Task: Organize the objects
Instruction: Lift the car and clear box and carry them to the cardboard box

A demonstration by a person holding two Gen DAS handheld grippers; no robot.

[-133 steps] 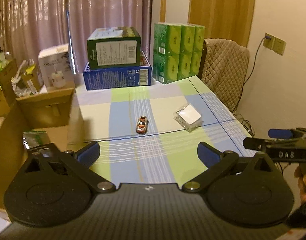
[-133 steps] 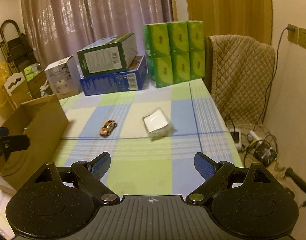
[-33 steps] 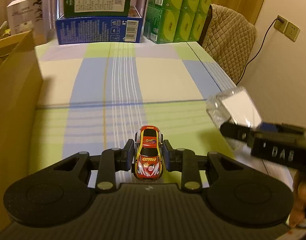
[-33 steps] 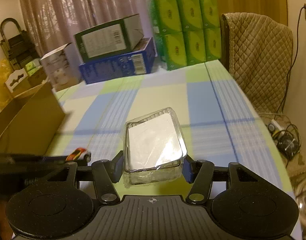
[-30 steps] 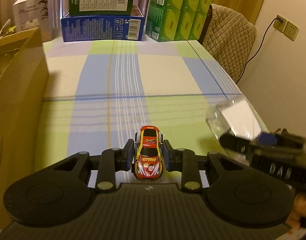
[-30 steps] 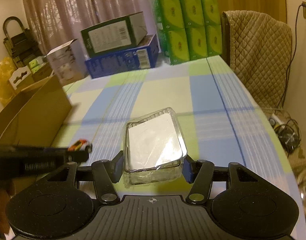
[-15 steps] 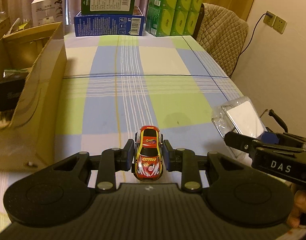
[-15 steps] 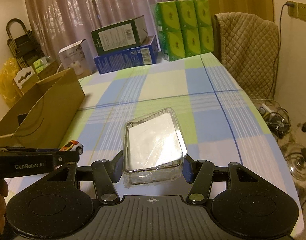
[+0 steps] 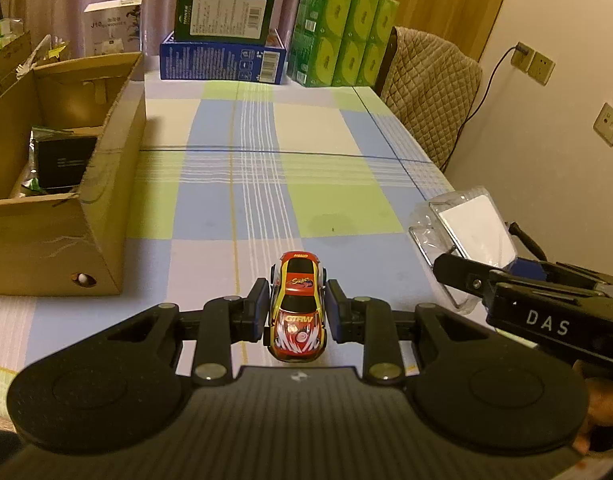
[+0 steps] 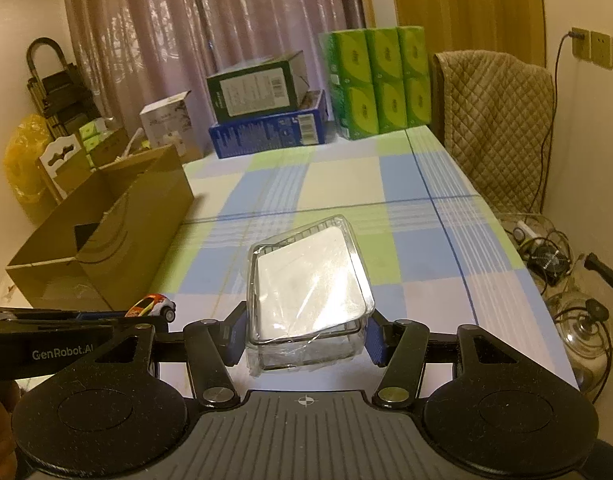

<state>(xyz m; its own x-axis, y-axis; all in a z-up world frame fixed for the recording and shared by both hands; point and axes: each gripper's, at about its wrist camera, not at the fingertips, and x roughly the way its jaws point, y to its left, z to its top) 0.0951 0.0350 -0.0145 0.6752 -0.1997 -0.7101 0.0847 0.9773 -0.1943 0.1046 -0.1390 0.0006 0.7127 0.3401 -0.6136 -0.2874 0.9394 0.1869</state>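
left gripper [image 9: 297, 312] is clamped on the toy car [image 9: 297, 306], lettered "gtrw"; right gripper [image 10: 304, 338] pinches the clear plastic box [image 10: 306, 294], its side marked "das".

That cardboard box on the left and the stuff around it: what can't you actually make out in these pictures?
- Cardboard box contents: left view shows one black item; its near wall hides the rest.
- Right view: the box interior is dark.
- Clear plastic case contents: only a white surface shows through glare.
- Toy car underside: hidden; the right view shows only part of the car.
- Label print on the dark green box: too small.
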